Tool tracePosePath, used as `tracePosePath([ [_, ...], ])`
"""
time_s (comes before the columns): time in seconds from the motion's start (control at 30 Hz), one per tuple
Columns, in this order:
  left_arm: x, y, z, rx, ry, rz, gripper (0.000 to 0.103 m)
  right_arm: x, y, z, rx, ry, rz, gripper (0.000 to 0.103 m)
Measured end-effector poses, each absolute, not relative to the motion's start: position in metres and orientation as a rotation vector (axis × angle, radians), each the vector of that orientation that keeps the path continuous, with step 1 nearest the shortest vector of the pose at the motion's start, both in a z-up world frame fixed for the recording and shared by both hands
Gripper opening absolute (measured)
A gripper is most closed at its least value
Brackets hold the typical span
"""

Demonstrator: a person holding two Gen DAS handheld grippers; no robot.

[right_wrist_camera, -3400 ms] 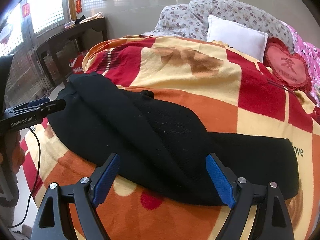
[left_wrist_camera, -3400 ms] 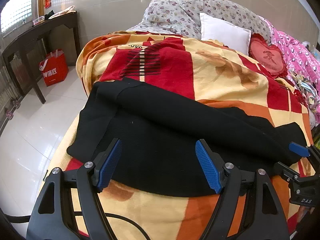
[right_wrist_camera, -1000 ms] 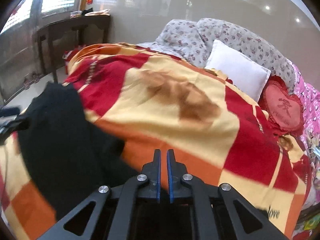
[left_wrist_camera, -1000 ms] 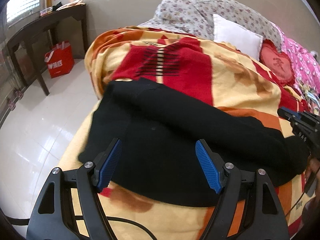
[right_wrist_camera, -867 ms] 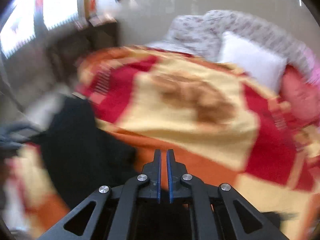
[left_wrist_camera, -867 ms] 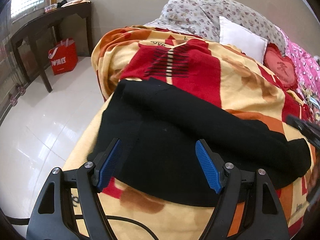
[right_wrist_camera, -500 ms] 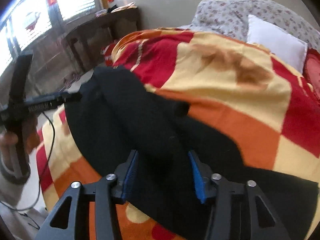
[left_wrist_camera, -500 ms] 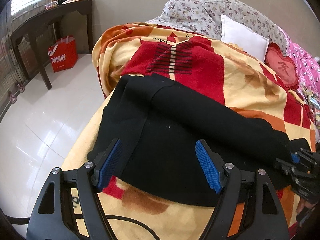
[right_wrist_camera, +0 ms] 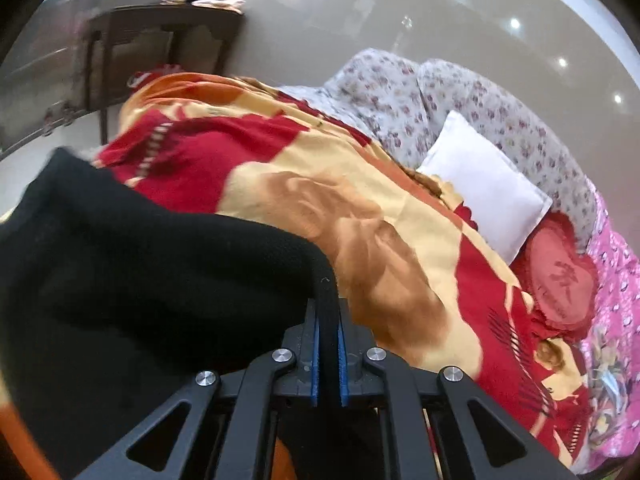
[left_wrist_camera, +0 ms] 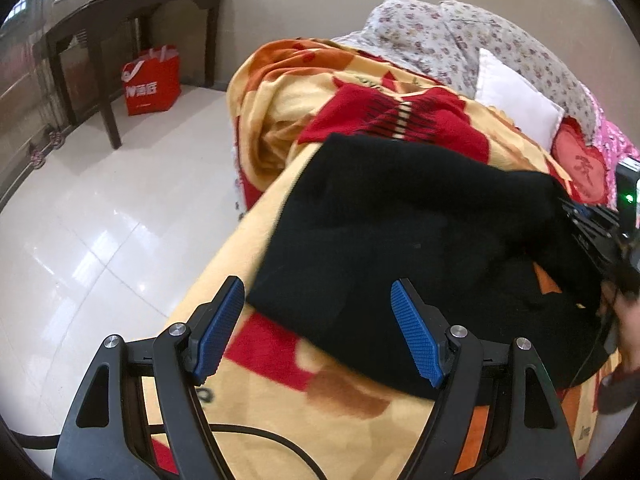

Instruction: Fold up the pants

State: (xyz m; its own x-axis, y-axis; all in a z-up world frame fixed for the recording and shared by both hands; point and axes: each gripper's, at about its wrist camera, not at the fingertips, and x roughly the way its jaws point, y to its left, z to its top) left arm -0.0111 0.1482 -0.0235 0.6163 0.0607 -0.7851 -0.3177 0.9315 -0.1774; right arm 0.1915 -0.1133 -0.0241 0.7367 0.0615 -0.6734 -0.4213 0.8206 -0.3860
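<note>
The black pants (left_wrist_camera: 400, 224) lie bunched on the red, orange and yellow blanket (left_wrist_camera: 352, 396) near the bed's foot. My left gripper (left_wrist_camera: 320, 328) is open and empty, just short of the pants' near edge. My right gripper (right_wrist_camera: 328, 344) is shut on a fold of the black pants (right_wrist_camera: 140, 280) and holds it lifted above the blanket (right_wrist_camera: 360, 208). The right gripper also shows at the right edge of the left wrist view (left_wrist_camera: 588, 224), at the pants' far end.
A white pillow (right_wrist_camera: 484, 184), floral pillows (right_wrist_camera: 460, 96) and a red heart cushion (right_wrist_camera: 560, 276) lie at the bed's head. A dark wooden table (left_wrist_camera: 132, 20) and a red bag (left_wrist_camera: 152, 80) stand on the tiled floor (left_wrist_camera: 100, 220) to the left.
My right gripper has shut on the pants' far end and lifted it, folding the cloth back toward the left. My left gripper stays open and has shifted a little.
</note>
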Motion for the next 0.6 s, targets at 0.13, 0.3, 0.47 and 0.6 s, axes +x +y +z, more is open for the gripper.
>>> tracePosePath([
  [0.13, -0.011, 0.156, -0.033, -0.356, 0.915, 0.211, 0.076, 0.207, -0.103, -0.038, -0.554, 0.699, 0.266, 0.009],
  [0.3, -0.007, 0.158, -0.046, -0.385, 0.95, 0.203, 0.076, 0.187, -0.134, -0.023, -0.331, 0.752, 0.349, 0.014],
  [0.47, -0.002, 0.151, -0.054, -0.415, 0.981, 0.158, 0.077, 0.12, -0.21, 0.0, -0.132, 0.746, 0.35, 0.04],
  [0.6, 0.004, 0.139, -0.054, -0.38, 0.979, 0.16, 0.077, 0.061, -0.282, -0.015, -0.054, 0.793, 0.188, 0.041],
])
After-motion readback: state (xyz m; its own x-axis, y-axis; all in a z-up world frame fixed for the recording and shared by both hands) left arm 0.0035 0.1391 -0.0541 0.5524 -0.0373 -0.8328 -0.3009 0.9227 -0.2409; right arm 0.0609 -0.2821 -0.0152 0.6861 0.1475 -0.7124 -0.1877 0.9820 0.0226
